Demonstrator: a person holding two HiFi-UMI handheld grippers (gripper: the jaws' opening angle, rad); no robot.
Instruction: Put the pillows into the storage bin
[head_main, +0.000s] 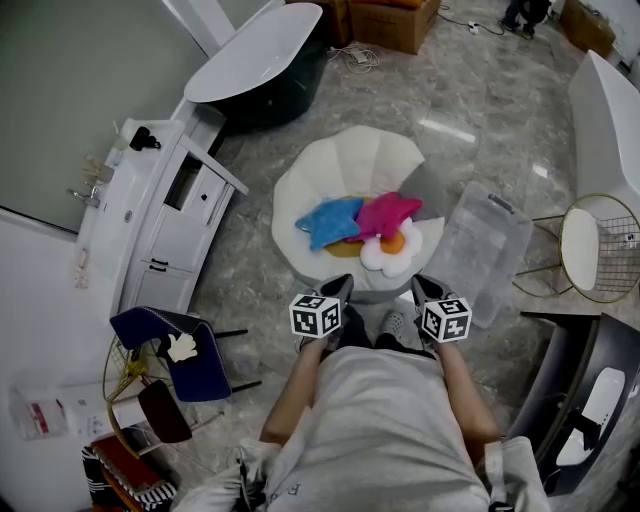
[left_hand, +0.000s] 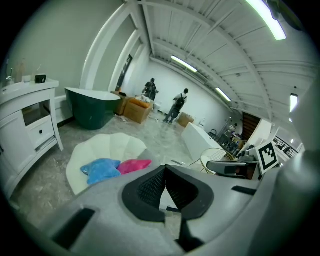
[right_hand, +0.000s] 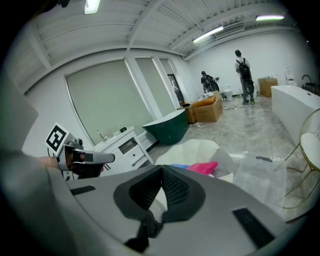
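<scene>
A: Status?
B: Left tool and right tool are both pressed together and empty, at the near edge of the white shell-shaped seat.
A: Pillows?
B: None binned. The white fried-egg pillow, blue star plush pillow and pink star plush pillow lie on the seat. The clear plastic storage bin, on the floor to the right, looks empty. All left to do.

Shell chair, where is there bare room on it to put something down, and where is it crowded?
Bare: the back half of the shell chair, behind the blue star pillow and pink star pillow, plus its left rim. Crowded: the front right, where those, the egg pillow and grey pillow bunch together.
</scene>
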